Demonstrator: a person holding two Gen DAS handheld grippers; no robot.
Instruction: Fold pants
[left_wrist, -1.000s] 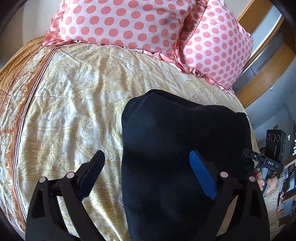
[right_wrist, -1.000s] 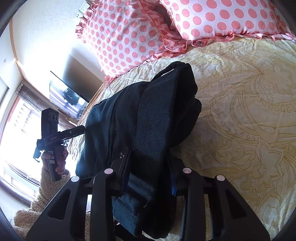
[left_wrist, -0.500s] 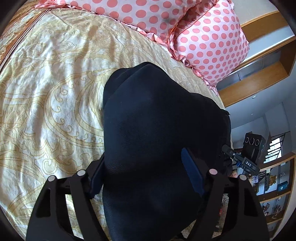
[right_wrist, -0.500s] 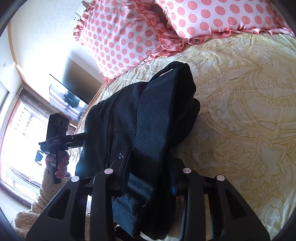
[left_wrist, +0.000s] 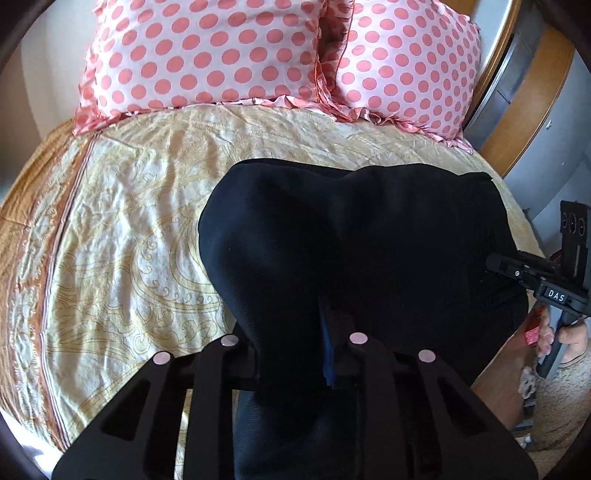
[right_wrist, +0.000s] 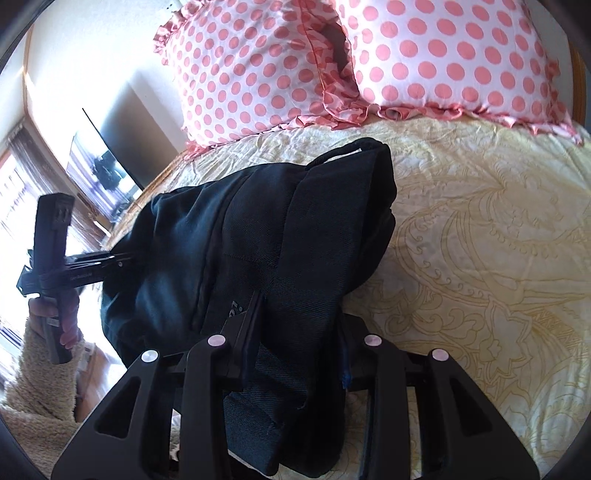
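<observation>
The dark navy pants (left_wrist: 354, 236) lie bunched in thick folds on the yellow patterned bedspread (left_wrist: 122, 236). My left gripper (left_wrist: 291, 343) is shut on a raised fold at the near left side of the pants. In the right wrist view the pants (right_wrist: 266, 236) show several stacked layers. My right gripper (right_wrist: 295, 332) is shut on the thick near end of them. Each gripper shows in the other's view at the pants' edge, the right one in the left wrist view (left_wrist: 517, 273), the left one in the right wrist view (right_wrist: 92, 269).
Two pink polka-dot pillows (left_wrist: 207, 55) (left_wrist: 402, 62) lie at the head of the bed. A wooden headboard frame (left_wrist: 532, 96) curves at the right. In the right wrist view a dark TV (right_wrist: 103, 166) and a bright window (right_wrist: 14, 192) stand to the left, beyond the bed.
My left gripper was open, slid over the near left side of the pants and closed on a fold of them. My right gripper kept its hold on the pants.
</observation>
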